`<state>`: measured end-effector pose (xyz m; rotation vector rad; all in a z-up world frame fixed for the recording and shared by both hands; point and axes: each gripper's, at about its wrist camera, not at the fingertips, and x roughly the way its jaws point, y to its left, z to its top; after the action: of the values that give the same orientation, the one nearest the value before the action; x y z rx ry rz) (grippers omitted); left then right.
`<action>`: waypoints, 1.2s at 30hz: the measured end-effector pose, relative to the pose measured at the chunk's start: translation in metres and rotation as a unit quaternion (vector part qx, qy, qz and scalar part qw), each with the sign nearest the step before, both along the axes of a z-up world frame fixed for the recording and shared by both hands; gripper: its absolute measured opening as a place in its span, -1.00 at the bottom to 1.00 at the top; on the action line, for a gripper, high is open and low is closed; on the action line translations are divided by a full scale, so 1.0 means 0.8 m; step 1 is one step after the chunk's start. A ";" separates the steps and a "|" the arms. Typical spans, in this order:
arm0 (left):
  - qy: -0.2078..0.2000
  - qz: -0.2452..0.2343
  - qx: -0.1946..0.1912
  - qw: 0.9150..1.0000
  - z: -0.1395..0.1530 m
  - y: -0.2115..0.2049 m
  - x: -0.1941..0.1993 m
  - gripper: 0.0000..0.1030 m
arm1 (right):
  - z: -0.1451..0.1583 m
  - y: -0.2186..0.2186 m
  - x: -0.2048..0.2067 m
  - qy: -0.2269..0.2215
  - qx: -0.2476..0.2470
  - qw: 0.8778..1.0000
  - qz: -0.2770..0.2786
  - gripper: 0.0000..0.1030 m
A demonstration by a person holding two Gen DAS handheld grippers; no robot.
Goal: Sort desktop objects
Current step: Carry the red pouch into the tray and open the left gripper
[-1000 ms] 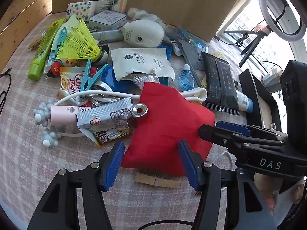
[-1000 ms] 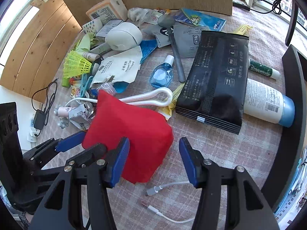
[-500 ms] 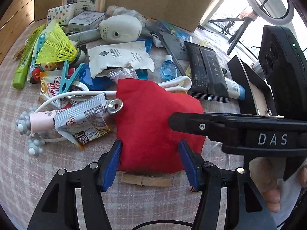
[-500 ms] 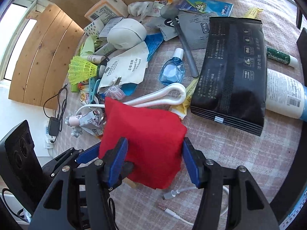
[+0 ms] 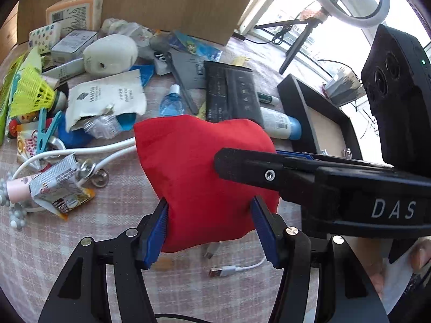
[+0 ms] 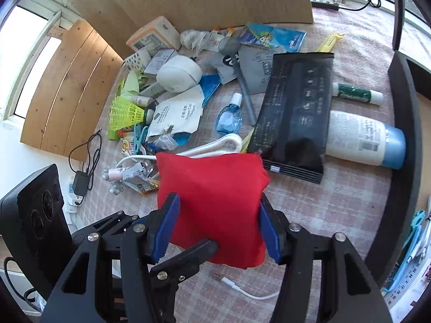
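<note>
At nine o'clock of the left wrist view lie a torn coffee sachet (image 5: pixel 58 185) and a yellow plastic shuttlecock (image 5: pixel 32 92) in the clutter on the pink checked tablecloth (image 5: pixel 80 242). At the centre, the soft red fabric pouch (image 5: pixel 204 172) is the thing being sorted: the left gripper (image 5: pixel 208 232) has its blue pads pressed into the pouch's lower edge, clenched on it, and the right gripper (image 6: pixel 215 227) grasps the same pouch from the other side, its jaws having just been opening with the fabric between them. The pouch seems clear of the cloth — a white USB cable (image 5: pixel 234 267) shows beneath it at six o'clock — though the fisheye makes that hard to confirm. At three o'clock stands a black-walled tray (image 5: pixel 304 107), with a flat black foil packet (image 5: pixel 231 91) at one o'clock. The step in hand looks like a two-handed carry; the next move calls for both hands travelling together toward whichever place — perhaps the tray — suits the pouch.
</note>
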<state>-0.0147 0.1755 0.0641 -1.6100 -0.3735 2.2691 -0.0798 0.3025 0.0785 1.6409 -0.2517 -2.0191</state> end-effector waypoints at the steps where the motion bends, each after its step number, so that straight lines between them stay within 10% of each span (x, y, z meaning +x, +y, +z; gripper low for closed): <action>1: 0.005 -0.008 -0.001 1.000 0.005 0.010 -0.003 0.10 | 0.007 0.012 -0.002 0.007 0.000 1.000 -0.007 0.10; 24: 0.025 -0.170 0.026 0.985 0.047 0.283 -0.055 0.10 | 0.059 0.289 -0.002 0.073 0.044 0.976 -0.200 0.10; 36: 0.030 -0.205 0.016 0.978 0.065 0.342 -0.055 0.10 | 0.061 0.372 0.020 0.072 0.055 0.958 -0.270 0.10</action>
<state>-0.0587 0.4493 0.1160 -1.4418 -0.0526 1.9792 -0.0642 0.6002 0.1276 1.6001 -0.5997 -2.5842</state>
